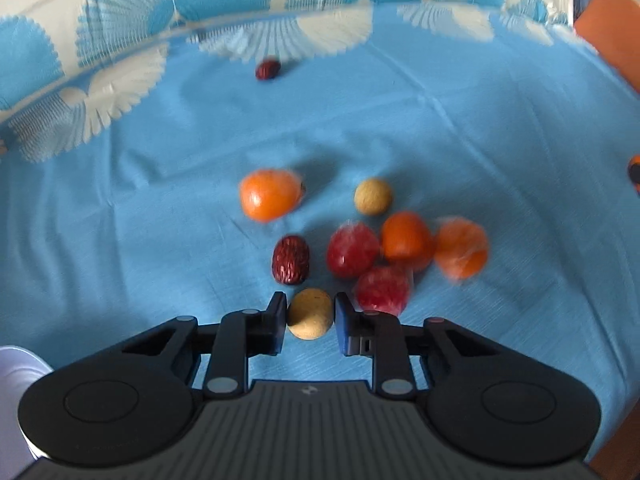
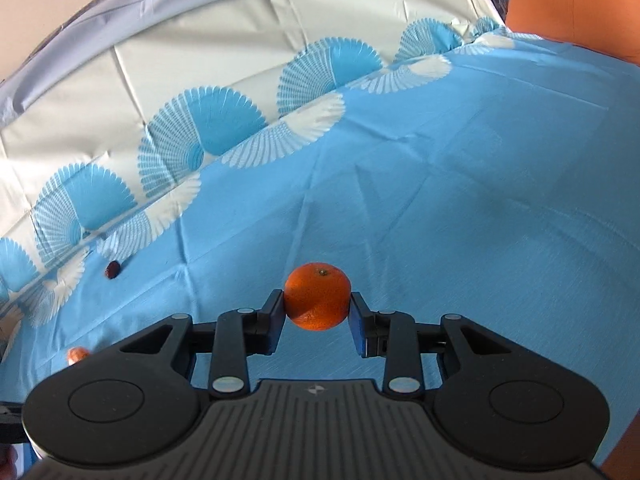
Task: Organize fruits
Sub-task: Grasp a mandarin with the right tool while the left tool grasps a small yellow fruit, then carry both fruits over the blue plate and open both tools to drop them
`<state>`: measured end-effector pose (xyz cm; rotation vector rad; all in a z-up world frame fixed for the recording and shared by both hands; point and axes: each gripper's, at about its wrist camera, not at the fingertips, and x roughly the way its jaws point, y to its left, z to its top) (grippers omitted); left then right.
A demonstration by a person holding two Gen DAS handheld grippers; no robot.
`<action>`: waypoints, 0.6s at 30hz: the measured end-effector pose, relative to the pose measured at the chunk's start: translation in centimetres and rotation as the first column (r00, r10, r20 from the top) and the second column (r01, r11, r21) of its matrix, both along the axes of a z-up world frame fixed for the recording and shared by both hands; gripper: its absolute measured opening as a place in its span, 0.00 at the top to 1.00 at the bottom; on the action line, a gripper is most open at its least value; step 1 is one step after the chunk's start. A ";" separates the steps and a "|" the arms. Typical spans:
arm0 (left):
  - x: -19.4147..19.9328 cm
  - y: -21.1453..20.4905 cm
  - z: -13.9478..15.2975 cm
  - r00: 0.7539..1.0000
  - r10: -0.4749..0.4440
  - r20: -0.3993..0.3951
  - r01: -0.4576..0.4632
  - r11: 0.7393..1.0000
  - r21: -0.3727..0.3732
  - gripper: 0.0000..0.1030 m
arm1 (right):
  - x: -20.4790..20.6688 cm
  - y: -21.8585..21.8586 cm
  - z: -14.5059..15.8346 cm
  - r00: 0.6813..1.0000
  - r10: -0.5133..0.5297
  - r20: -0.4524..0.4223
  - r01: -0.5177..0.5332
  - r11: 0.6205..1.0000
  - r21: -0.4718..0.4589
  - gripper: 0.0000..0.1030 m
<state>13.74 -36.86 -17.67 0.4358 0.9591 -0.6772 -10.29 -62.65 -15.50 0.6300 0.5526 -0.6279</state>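
Observation:
My left gripper [image 1: 310,314] is shut on a small tan round fruit [image 1: 310,312] just above the blue cloth. Ahead of it lie a dark red date [image 1: 291,259], two red fruits [image 1: 352,250] [image 1: 383,290], three oranges [image 1: 270,194] [image 1: 406,240] [image 1: 460,252] and another tan fruit [image 1: 373,196]. A second date [image 1: 268,69] lies far back. My right gripper [image 2: 317,310] is shut on a mandarin orange [image 2: 317,300], held over bare cloth. The far date [image 2: 112,269] shows at the left of the right wrist view.
A blue tablecloth [image 1: 160,200] with white fan patterns covers the table and drops off at the far edge [image 1: 120,56]. An orange surface [image 1: 612,40] stands at the right. An orange fruit [image 2: 77,355] peeks out beside the right gripper's body.

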 end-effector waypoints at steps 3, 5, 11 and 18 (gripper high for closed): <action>-1.4 1.1 2.2 0.999 -0.019 0.043 0.020 1.000 -0.018 0.73 | 0.7 2.4 1.3 0.998 0.044 -0.035 -0.045 0.998 -0.035 0.66; -2.2 2.4 4.0 0.999 0.003 0.049 -0.002 1.000 -0.022 0.73 | 1.1 4.5 2.5 0.995 0.089 -0.044 -0.091 0.995 -0.050 0.66; -5.8 10.0 10.2 0.987 0.157 -0.033 -0.157 0.987 -0.012 0.73 | 2.5 13.3 6.8 0.958 0.281 -0.046 -0.283 0.958 -0.045 0.66; -12.7 21.8 15.4 0.964 0.263 -0.031 -0.263 0.965 0.006 0.73 | 1.0 26.0 11.6 0.871 0.489 -0.042 -0.490 0.872 0.006 0.66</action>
